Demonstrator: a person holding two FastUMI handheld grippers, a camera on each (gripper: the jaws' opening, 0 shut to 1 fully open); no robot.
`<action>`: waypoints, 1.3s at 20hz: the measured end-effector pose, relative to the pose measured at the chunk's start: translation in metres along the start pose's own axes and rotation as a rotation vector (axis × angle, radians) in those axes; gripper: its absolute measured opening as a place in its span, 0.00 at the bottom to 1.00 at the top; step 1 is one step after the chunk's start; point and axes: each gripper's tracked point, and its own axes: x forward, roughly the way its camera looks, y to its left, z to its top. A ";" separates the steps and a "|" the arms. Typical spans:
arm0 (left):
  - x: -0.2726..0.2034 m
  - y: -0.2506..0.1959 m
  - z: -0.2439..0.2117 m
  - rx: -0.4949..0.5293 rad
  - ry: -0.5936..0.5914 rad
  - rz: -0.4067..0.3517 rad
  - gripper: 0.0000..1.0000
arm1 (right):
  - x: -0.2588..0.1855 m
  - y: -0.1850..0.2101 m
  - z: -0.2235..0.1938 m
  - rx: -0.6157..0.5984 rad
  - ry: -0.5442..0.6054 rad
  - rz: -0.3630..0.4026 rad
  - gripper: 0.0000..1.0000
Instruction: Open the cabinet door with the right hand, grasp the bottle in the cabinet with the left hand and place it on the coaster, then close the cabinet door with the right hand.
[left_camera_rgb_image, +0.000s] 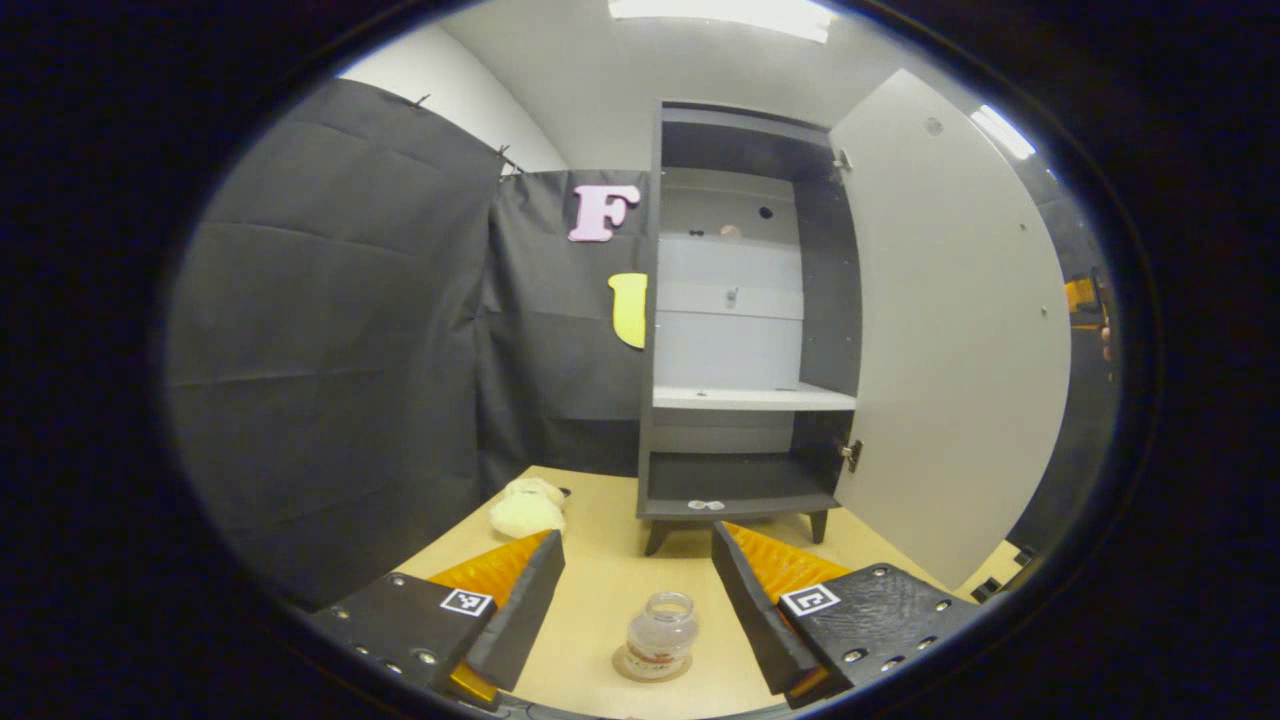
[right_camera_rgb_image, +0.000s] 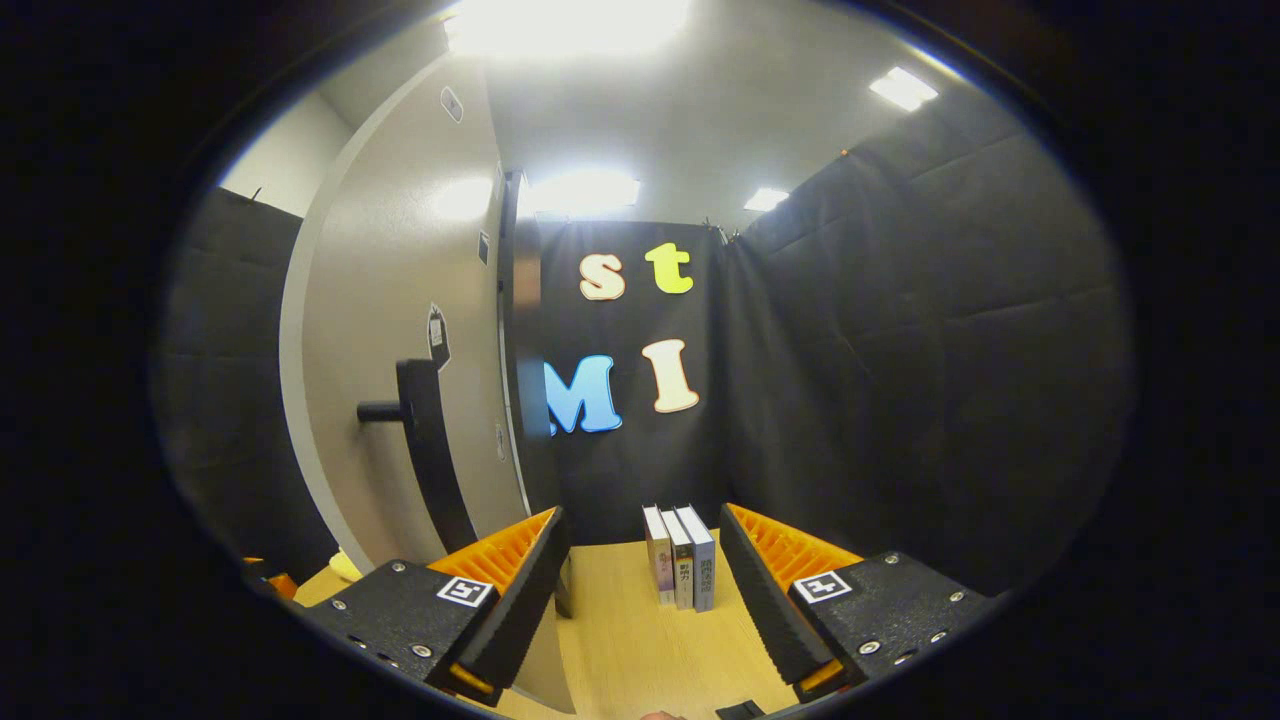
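Recording booth: black cloth walls (left_camera_rgb_image: 330, 330), small cabinet (left_camera_rgb_image: 745, 330).

You have one bottle (left_camera_rgb_image: 661, 634) on one coaster (left_camera_rgb_image: 625, 668). One cabinet (left_camera_rgb_image: 745, 310), one plush toy (left_camera_rgb_image: 527, 508). Three books (right_camera_rgb_image: 680, 569) stand together.

The clear bottle (left_camera_rgb_image: 661, 632) with a red-printed label stands upright and uncapped on the round coaster (left_camera_rgb_image: 628, 668) on the table. Behind it the grey cabinet (left_camera_rgb_image: 745, 330) is open, its pale door (left_camera_rgb_image: 950, 330) swung wide, black handle (right_camera_rgb_image: 425, 450) outside.
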 end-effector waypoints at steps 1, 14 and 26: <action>-0.003 0.011 0.010 -0.004 -0.016 0.014 0.87 | 0.001 0.001 0.002 0.002 -0.003 -0.011 0.93; 0.004 0.070 0.032 0.007 -0.060 -0.008 0.87 | -0.001 0.011 0.010 -0.043 -0.054 -0.083 0.91; 0.006 0.142 0.025 -0.002 -0.059 0.022 0.87 | 0.001 0.083 0.005 -0.010 -0.042 0.057 0.91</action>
